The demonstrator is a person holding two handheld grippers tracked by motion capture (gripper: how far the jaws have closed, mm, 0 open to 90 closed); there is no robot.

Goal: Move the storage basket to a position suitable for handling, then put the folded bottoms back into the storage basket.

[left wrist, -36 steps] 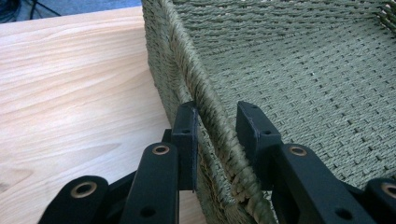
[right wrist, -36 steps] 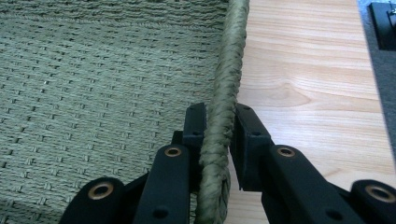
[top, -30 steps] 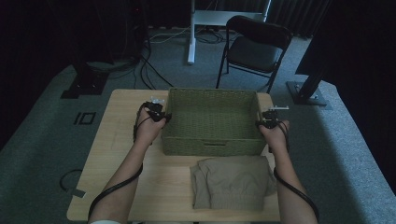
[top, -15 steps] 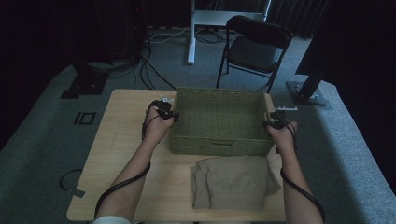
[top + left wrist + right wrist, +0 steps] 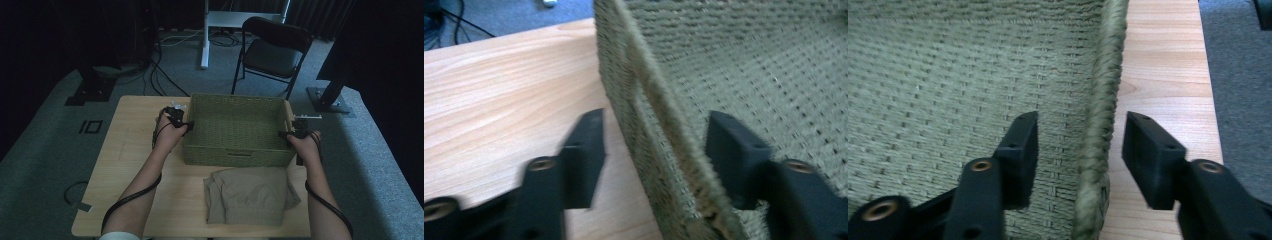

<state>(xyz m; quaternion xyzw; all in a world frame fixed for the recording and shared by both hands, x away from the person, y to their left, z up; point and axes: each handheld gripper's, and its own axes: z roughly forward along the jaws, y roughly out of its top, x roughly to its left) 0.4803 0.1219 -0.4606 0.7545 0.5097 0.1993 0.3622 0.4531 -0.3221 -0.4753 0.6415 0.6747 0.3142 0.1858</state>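
A green woven basket [image 5: 237, 150] stands at the back middle of the wooden table [image 5: 135, 150]. My left gripper [image 5: 186, 126] is at the basket's left wall and my right gripper [image 5: 286, 134] at its right wall. In the left gripper view the left gripper [image 5: 654, 125] straddles the basket wall [image 5: 644, 100], with a gap on both sides. In the right gripper view the right gripper [image 5: 1080, 122] straddles the rim [image 5: 1105, 75] the same way, its pads off the weave. Both pairs of jaws have just been opening, with the rim still between them.
A folded khaki garment [image 5: 250, 195] lies on the table just in front of the basket. Behind the table stand a black folding chair [image 5: 272, 50] and a white stand [image 5: 205, 35]. Cables run over the grey carpet. Bare tabletop lies to the left of the basket.
The basket and both hands shifted a little to the right a second ago, then stayed in place.
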